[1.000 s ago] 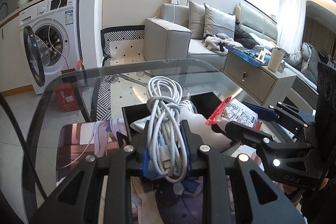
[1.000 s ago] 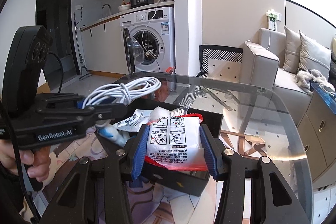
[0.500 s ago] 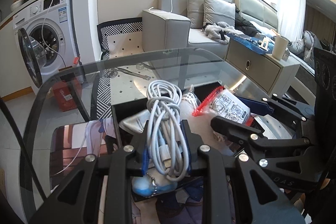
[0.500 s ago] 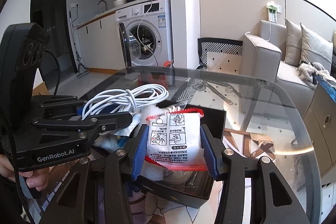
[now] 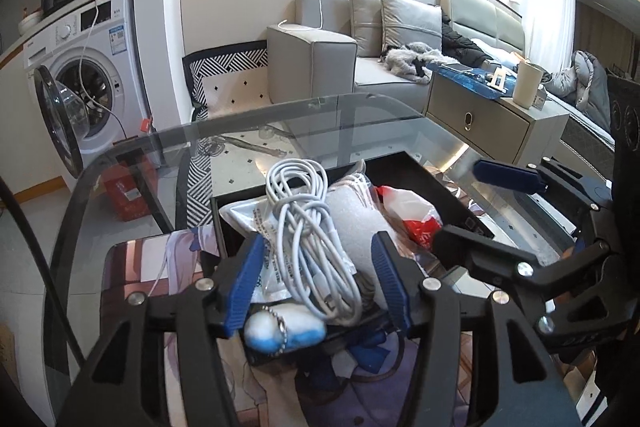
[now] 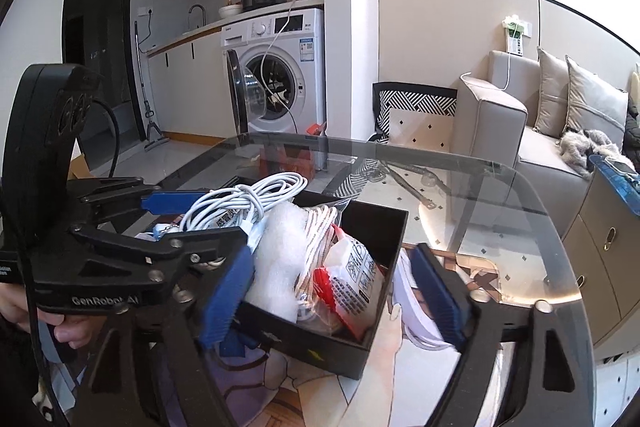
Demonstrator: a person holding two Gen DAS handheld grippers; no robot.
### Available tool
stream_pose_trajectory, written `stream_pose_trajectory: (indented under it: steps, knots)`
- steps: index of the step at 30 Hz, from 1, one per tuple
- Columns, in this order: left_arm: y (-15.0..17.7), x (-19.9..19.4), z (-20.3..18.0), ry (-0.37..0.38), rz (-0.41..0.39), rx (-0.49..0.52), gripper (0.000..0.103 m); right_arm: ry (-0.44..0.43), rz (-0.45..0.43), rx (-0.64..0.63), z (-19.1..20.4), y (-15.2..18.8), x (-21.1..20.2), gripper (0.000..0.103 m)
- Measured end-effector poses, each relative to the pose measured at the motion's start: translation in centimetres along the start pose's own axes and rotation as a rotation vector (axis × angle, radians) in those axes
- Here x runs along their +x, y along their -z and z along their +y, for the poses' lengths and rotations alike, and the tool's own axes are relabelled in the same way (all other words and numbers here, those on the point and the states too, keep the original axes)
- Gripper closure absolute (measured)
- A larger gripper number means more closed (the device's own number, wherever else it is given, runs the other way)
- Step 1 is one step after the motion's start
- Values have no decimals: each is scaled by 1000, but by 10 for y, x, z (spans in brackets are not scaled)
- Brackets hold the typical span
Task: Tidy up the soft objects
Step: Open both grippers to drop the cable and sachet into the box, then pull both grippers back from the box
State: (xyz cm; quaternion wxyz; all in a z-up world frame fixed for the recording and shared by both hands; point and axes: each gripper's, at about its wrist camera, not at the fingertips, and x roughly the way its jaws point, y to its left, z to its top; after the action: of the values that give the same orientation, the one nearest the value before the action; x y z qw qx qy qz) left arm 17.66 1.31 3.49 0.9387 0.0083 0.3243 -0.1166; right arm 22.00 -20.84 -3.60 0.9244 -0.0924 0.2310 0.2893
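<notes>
Letting go over the black box (image 6: 384, 227)
Both claws are opening: left gripper (image 5: 318, 283) frees the white cable (image 5: 308, 223), right gripper (image 6: 336, 291) the red packet (image 6: 352, 287); lift straight up.

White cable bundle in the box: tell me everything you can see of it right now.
The white cable bundle is a long cord looped into an elongated hank and wrapped round its middle with its own turns; it looks like smooth plastic. It lies on top of the pile in the black box, resting on a printed packet and beside white foam. The left gripper straddles its near end, jaws opening, blue pads clear of it.
</notes>
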Motion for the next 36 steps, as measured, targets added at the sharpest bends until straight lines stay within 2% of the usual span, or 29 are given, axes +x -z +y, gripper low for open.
stream_pose_trajectory:
  steps: [2, 4, 5, 6, 8, 16, 22, 28, 36]
  knots:
    - [2, -6, 0, -15, -2, 0, 44, -2, -7, 6, 0, 2, -7, 7]
    - [6, -13, 1, -25, -15, -10, 24, -3, -19, 12, 0, 4, -15, 1]
    - [9, -19, 2, -29, -34, -20, 8, -4, -25, 14, 0, 6, -19, 1]
    - [11, -26, 4, -32, -66, -32, 2, -5, -29, 15, 0, 8, -23, 0]
    - [17, -37, 4, -36, -104, -46, 1, -5, -32, 13, 2, 12, -30, 0]
    - [40, -61, 0, -96, -134, -45, 0, 0, -55, 3, 13, 29, -55, 0]
    - [59, -75, 0, -90, -160, -67, 0, 4, -67, -5, 20, 44, -67, 0]
    - [75, -84, 7, -103, -203, -111, 0, 1, -70, 14, 19, 57, -66, 0]
    - [83, -85, 11, -156, -254, -133, 0, 11, -94, -6, 22, 56, -59, 0]
